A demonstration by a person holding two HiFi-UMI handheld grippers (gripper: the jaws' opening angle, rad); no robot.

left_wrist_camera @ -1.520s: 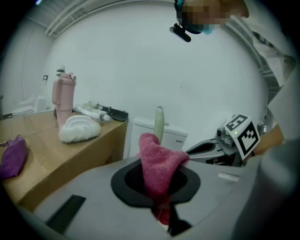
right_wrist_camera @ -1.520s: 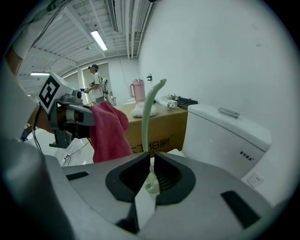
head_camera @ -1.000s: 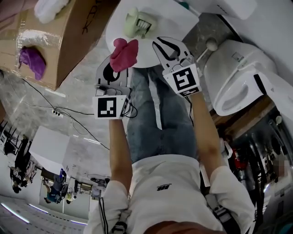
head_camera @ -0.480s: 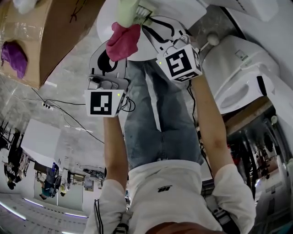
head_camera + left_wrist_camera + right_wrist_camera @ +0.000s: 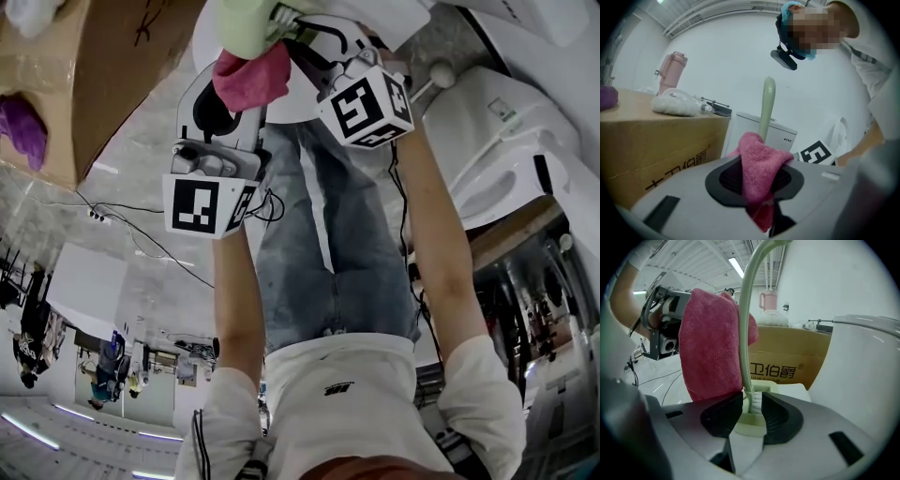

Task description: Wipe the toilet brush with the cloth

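The pale green toilet brush stands upright in its holder on a white round surface. My right gripper straddles the brush's lower stem. Its jaws are opening, and the pads sit just off the bristles. The pink cloth sits between the jaws of my left gripper. Those jaws are opening too, with a pad showing clear on each side. The cloth leans against the brush's handle. In the head view the left gripper and right gripper meet at the brush.
A cardboard box with a purple rag stands at the left. On top of it are a pink tumbler and a white cloth. A white toilet is at the right. Cables run over the floor.
Both grippers moved up the head view toward the brush. The right gripper rolled and now straddles the brush. The cloth went from beside the brush to against it.
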